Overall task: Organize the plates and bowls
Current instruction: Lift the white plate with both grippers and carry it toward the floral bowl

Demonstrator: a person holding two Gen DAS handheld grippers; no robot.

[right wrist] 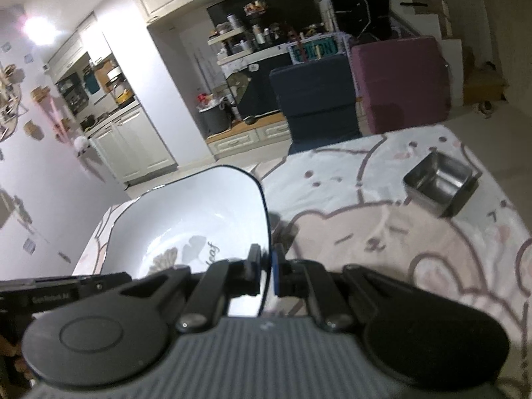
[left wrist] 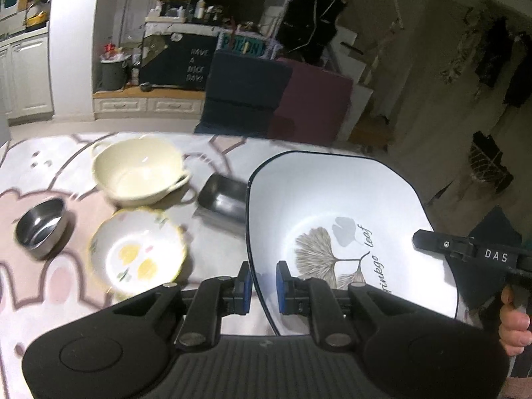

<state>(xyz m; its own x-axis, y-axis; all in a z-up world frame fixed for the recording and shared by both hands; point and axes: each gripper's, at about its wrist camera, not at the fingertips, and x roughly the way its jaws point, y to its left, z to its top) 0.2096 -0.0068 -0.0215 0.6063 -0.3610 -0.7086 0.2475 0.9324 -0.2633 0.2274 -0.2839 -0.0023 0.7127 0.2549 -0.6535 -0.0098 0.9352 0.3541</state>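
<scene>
Above the worktop [left wrist: 212,153], with its pink-and-white cartoon cloth, you carry the big white plate [left wrist: 332,206] between both tools, and every other dish is best placed from it. Your left tool [left wrist: 264,282] is clenched on the plate's near-left rim, blue pads pinching the dark-edged lip; your right tool [right wrist: 266,271] is clamped just as tightly on the opposite rim. That two-sided grip makes sense, I judge: the plate is wide, squarish and shallow, so one pinch at the edge would let it tip, while two opposite pinches keep it balanced and tilted only slightly. Left of the plate, on the cloth, sit a flowered bowl [left wrist: 138,249] with yellow lemon shapes, a cream bowl with side handles [left wrist: 139,173] behind it, and a round steel cup [left wrist: 41,226] farther left; a black rectangular dish [left wrist: 222,199] lies just beside the plate's left edge. To the plate's right, in the right wrist view, a square steel container [right wrist: 439,186] stands well apart. The dishes are still scattered singly, so the sorting looks far from finished. Printed on the plate beside a ginkgo leaf drawing is "ginkgo leaf", its first letter partly hidden. Your right tool's body reads "DAS", your left tool's side seems to read "GenRobot.AI", and a dark cabinet [left wrist: 186,63] in the background says "HAVE A NICE DAY!".
</scene>
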